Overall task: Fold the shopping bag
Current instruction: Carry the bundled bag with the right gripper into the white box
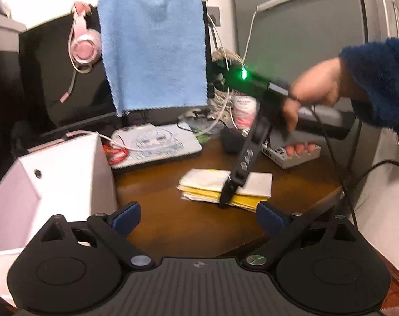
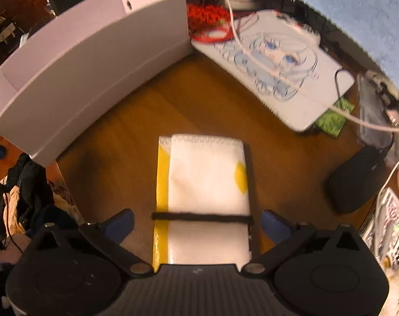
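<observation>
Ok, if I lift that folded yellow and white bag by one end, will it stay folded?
Probably: a black band wraps the folded bag. It looks thin and soft, so the free end would likely droop. Its glossy surface may be slippery.

Our grippers are black, with dark blue finger pads (image 1: 127,217) and silver pivot screws (image 1: 140,260). On our right gripper (image 1: 227,193) a green light (image 1: 243,74) glows just beside our hand's (image 1: 312,89) fuzzy navy sleeve (image 1: 378,84).

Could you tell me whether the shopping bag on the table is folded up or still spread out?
Folded: the shopping bag lies on the table as a compact white and yellow rectangle, a black band around it.
</observation>
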Demonstrator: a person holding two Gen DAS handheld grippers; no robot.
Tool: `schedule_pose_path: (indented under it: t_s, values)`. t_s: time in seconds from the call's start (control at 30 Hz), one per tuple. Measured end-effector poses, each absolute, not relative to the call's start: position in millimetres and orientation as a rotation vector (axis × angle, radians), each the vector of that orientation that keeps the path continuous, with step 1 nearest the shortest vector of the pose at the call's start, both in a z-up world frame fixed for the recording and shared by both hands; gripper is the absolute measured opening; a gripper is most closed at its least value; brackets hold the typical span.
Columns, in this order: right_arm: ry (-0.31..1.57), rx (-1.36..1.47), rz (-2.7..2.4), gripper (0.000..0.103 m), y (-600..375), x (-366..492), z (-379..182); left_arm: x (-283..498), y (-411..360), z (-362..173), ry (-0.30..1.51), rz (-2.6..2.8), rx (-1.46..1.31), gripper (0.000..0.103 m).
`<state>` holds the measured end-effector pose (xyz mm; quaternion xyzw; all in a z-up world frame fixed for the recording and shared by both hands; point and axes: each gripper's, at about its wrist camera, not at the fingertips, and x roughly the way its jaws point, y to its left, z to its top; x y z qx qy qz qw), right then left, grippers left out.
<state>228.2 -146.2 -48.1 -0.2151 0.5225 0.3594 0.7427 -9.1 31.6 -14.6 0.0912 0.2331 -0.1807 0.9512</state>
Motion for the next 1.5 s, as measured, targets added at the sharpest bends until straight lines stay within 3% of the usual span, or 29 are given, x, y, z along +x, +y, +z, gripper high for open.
schedule_pose_path:
  t_s: [0.2, 0.5, 0.63, 0.87, 1.23, 1.5]
  values:
    - [1.188, -0.515, 0.775, 0.103, -138.8, 227.8, -60.1, -16.3, 49.6, 1.6, 0.472, -0.394, 0.141, 0.103]
    - [1.258, -0.490, 0.760, 0.102, -145.4, 245.9, -65.7, -27.9, 86.5, 20.9, 0.433, -0.304, 0.110, 0.103]
    - [1.246, -0.478, 0.766, 0.092, -148.7, 247.2, -62.3, -33.5, 110.3, 31.4, 0.413, -0.246, 0.048, 0.103]
    - [1.206, -0.504, 0.764, 0.087, -150.6, 239.3, -50.1, -32.0, 162.5, 33.4, 0.388, -0.180, -0.101, 0.102]
    - [1.011, -0.442, 0.845, 0.084, -121.4, 231.3, 57.2, -42.2, 214.2, 25.1, 0.344, -0.038, -0.154, 0.099]
    - [0.847, -0.525, 1.025, 0.084, -12.3, 213.7, 125.0, -54.0, 243.3, 23.3, 0.344, -0.004, -0.194, 0.099]
